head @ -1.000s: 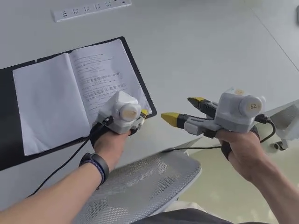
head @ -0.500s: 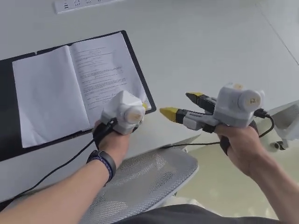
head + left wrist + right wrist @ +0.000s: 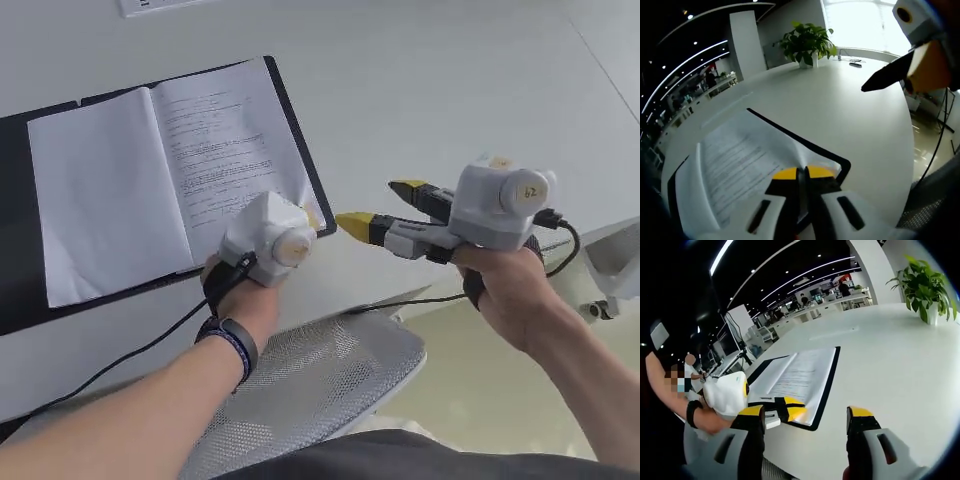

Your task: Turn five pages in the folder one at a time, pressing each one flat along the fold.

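A black folder (image 3: 20,300) lies open on the white table, with a blank left page (image 3: 100,200) and a printed right page (image 3: 230,150). My left gripper (image 3: 314,218) sits at that page's lower right corner. In the left gripper view its yellow-tipped jaws (image 3: 802,172) are shut, with the page corner (image 3: 832,165) curled up around them. To the right of the folder, my right gripper (image 3: 380,206) hovers above the table edge and points at the corner. It is open with nothing between its fingers (image 3: 806,412).
A mesh chair back (image 3: 310,390) sits below the table's near edge. A power strip (image 3: 150,5) lies at the far edge, and a potted plant (image 3: 807,45) stands far across the table. Cables trail from both grippers. Bare tabletop (image 3: 450,90) spreads to the right of the folder.
The right gripper has drifted a little left, nearer the folder's corner. The left gripper stays at the page corner. The head camera has shifted slightly.
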